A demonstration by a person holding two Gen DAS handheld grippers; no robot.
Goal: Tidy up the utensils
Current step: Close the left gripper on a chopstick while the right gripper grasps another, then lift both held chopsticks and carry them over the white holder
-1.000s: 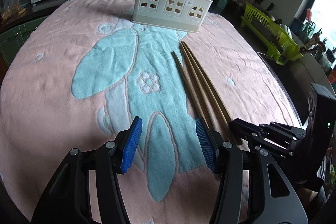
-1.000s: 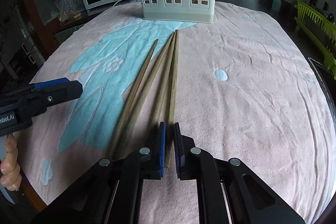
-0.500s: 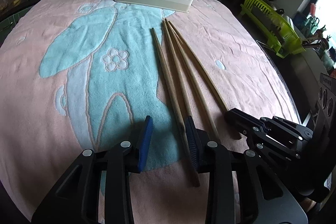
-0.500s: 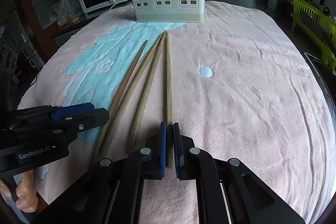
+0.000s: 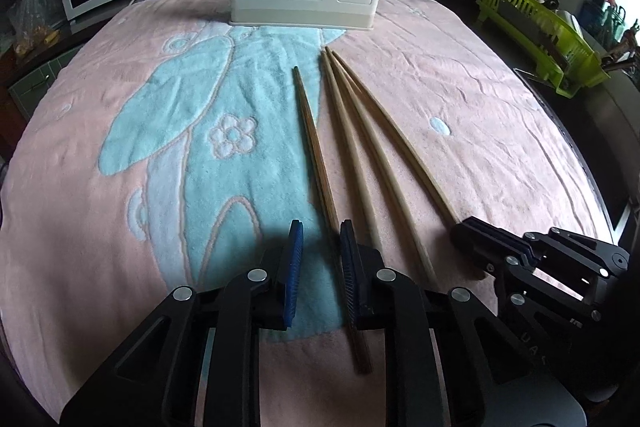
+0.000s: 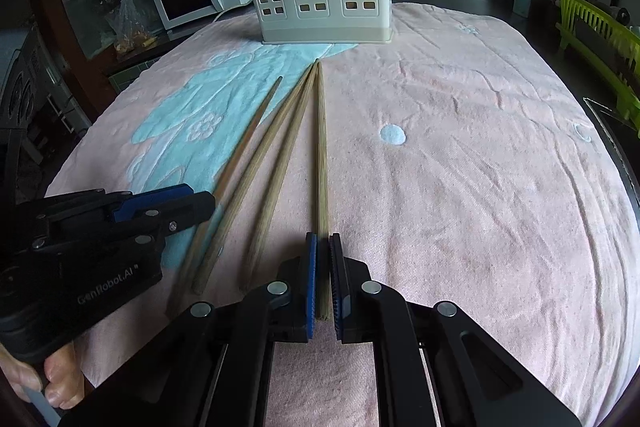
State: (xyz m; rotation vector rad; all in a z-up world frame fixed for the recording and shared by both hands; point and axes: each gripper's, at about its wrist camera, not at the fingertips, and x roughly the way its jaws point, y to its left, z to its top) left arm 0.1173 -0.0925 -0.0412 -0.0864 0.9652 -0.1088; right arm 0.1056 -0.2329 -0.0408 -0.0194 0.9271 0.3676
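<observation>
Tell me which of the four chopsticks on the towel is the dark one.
The leftmost chopstick, lying apart from the three paler ones, between the closing jaws of the left hand-held gripper.

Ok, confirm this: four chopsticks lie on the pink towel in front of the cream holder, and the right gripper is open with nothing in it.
Not quite. The right gripper is shut on the rightmost chopstick, as the right wrist view shows. The rest stands: four chopsticks lie on the pink towel in front of the cream holder.
</observation>
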